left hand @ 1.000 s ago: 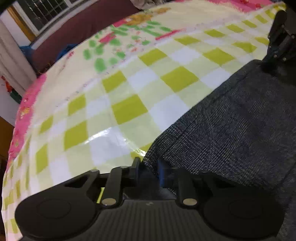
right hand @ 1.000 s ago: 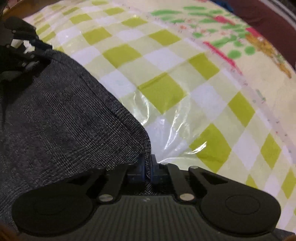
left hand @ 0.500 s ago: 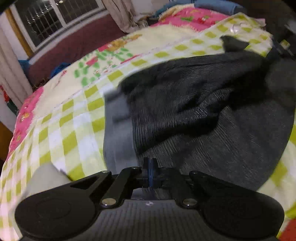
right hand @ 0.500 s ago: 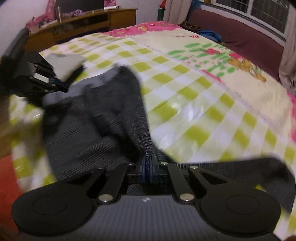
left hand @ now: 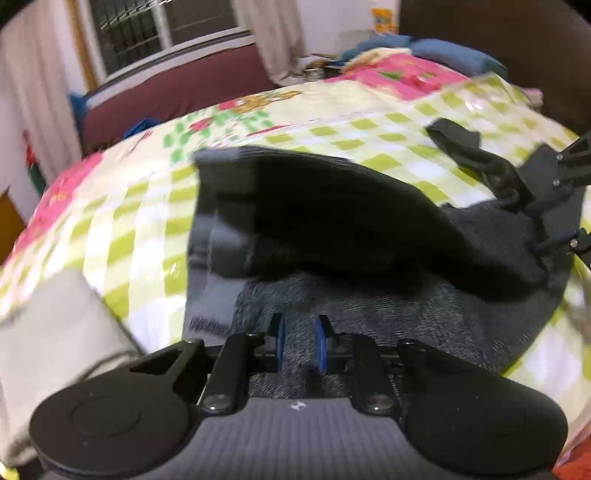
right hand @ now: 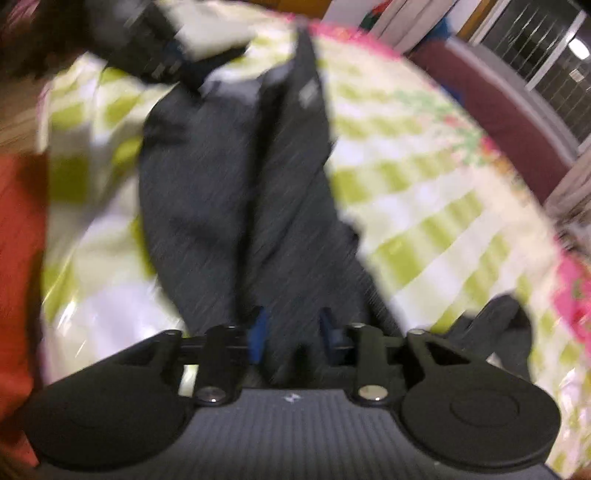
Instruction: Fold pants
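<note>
On checked plastic sheet (left hand: 140, 229) — rumpled heathered-grey pants (left hand: 406, 306)

We have two fisheye views, each looking forward along the fingers of its own hand-held gripper. The left hand-held gripper (left hand: 298, 341) camera sits close above the dark pants (left hand: 369, 236) and faces across the bed (left hand: 122, 221) toward a window (left hand: 159, 29). The right hand-held gripper (right hand: 291, 332) camera, heavily blurred, appears to look along the pants (right hand: 236, 177). Both views share the pants, the checkered bed (right hand: 424, 206) and the opposite gripper.
</note>
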### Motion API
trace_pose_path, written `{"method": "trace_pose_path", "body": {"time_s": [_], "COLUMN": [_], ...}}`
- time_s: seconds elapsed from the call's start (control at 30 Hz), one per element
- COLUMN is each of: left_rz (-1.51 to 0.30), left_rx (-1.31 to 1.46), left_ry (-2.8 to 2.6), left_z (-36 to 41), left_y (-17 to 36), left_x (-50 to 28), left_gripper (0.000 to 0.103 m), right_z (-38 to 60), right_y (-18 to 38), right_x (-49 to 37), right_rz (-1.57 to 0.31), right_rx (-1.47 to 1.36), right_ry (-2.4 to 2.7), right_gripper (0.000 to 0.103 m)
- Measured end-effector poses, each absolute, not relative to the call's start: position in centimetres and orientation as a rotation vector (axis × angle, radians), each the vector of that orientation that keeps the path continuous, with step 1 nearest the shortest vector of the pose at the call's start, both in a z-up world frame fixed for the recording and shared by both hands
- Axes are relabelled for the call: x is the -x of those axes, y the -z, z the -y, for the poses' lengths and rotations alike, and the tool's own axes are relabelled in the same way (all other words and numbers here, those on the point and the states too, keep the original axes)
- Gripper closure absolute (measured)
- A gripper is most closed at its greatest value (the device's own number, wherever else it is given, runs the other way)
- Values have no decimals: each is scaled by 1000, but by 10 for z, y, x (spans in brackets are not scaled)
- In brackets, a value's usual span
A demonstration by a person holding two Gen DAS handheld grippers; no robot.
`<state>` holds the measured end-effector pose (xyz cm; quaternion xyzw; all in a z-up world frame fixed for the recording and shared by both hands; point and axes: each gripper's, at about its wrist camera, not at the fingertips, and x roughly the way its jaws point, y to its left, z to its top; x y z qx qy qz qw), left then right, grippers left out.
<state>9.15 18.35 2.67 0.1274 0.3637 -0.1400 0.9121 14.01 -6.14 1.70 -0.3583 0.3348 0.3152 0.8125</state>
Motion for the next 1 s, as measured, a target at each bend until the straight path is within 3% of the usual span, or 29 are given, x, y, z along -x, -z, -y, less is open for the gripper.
{"method": "trace_pose_path", "body": {"time_s": [0.13,0.27,0.3,0.33,0.37,0.4,0.47,0.57,0.6,0.63,0.7,1.0], "left_rz": [-748,-708,-691,-680,-670,-663,-666,-684,-691,-698,-700,-723], "left_rx": [-147,-49,-38,-34,-36,-40,-36,-16,-7,6,26,-113], "left_ry": [257,258,257,255,252,246,236,200,182,168,159,183], "left_z": [-204,-212,-214,-216,-219,-221,-229,-244,-248,-252,-254,-232], "left_y": [-22,-30,-33,-35,-38,-40,-40,-32,-28,-24,-18,9], "left_x": [-100,-108,-109,-110,-110,-109,-105,-97,-97,-98,-103,-152], "left_gripper": [67,61,56,54,53,52,51,48,47,47,47,39], "right_z": [20,-31,-43,-49,-57,-60,-57,-55,-56,-58,-67,-80], "right_y": [-14,-1,4,8,11,11,5,0,2,4,11,44], "right_x": [-160,-180,-188,-194,-203,-212,-212,-195,-187,-183,-169,-156], "right_rz": [-620,-540,-525,-520,-548,-599,-643,-606,-600,-601,-591,-498], "right_rx": [698,659,671,679,672,635,569,605,604,610,648,795], "right_ry": [-710,-711,-689,-667,-651,-653,-686,-720,-739,-761,-797,-716], "right_gripper": [55,55,58,67,79,103,103,97,91,75,56,55]}}
